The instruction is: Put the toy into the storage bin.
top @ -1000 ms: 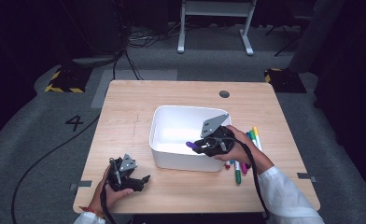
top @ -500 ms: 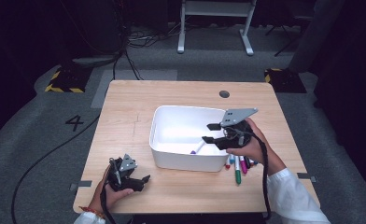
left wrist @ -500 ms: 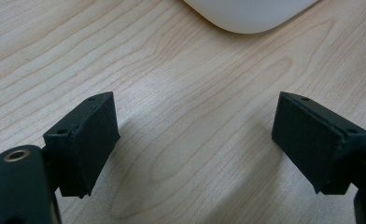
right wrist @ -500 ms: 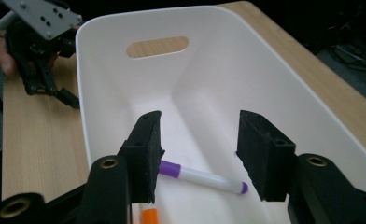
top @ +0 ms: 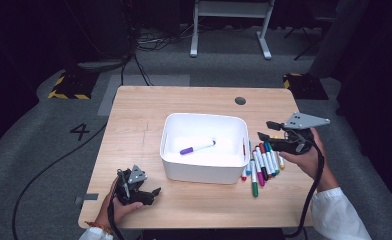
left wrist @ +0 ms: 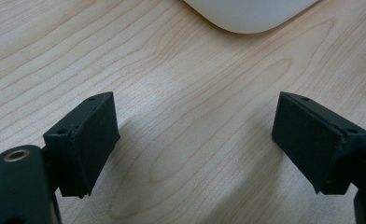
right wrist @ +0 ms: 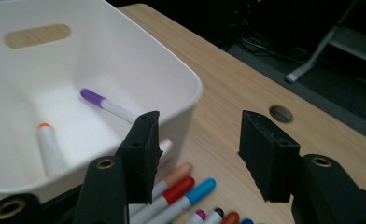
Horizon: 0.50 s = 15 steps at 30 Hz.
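Now right gripper (top: 267, 131) apart, empty, just opened, beside bin (top: 204, 119) rim; left gripper (left wrist: 195, 135) apart.

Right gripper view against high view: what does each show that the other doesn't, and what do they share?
Right gripper view: a handle slot in the wall of the white bin. High view: the left gripper, open, and a painted 4 on the floor. Both: that bin, the purple marker inside it, markers beside it, the right gripper, jaws just opened, empty.
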Each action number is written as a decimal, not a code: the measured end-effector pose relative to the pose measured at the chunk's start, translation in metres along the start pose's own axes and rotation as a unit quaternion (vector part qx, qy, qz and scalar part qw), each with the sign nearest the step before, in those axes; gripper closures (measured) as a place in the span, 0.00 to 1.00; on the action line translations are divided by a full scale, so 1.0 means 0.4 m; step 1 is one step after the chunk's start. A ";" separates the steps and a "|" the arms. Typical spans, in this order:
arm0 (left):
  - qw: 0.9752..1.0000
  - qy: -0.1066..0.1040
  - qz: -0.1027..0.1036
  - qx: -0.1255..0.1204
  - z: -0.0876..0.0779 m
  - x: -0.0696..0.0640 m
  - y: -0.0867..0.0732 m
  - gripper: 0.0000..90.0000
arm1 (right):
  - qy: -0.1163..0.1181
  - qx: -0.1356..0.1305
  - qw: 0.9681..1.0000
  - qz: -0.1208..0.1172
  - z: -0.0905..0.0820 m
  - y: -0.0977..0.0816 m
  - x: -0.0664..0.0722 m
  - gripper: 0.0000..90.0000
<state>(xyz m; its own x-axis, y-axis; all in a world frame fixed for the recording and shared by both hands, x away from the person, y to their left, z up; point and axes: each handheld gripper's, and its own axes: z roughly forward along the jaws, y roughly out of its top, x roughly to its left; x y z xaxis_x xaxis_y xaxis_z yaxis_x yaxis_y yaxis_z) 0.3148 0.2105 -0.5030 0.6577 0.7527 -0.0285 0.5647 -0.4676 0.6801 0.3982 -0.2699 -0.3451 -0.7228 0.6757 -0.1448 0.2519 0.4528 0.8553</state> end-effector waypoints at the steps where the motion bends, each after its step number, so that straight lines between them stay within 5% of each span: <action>1: 1.000 0.000 0.000 0.000 0.000 0.000 0.000 0.16 | -0.008 0.005 1.000 0.013 0.000 -0.020 -0.018 0.54; 3: 1.000 0.000 0.000 0.000 0.000 0.000 0.000 0.16 | -0.042 0.020 0.998 0.041 0.007 -0.078 -0.065 0.54; 8: 1.000 0.000 0.000 0.000 0.000 0.000 0.000 0.16 | -0.076 0.057 0.993 0.064 0.031 -0.155 -0.112 0.54; 15: 1.000 0.000 0.000 0.000 0.000 0.000 0.000 0.16 | -0.099 0.085 0.987 0.090 0.068 -0.210 -0.152 0.55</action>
<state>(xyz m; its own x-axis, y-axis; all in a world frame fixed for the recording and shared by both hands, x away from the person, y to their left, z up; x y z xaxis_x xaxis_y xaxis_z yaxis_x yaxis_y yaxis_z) 0.3148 0.2105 -0.5030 0.6577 0.7527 -0.0287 0.5648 -0.4676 0.6800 0.4384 -0.3332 -0.4218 -0.5214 0.8467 -0.1059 0.4813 0.3943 0.7829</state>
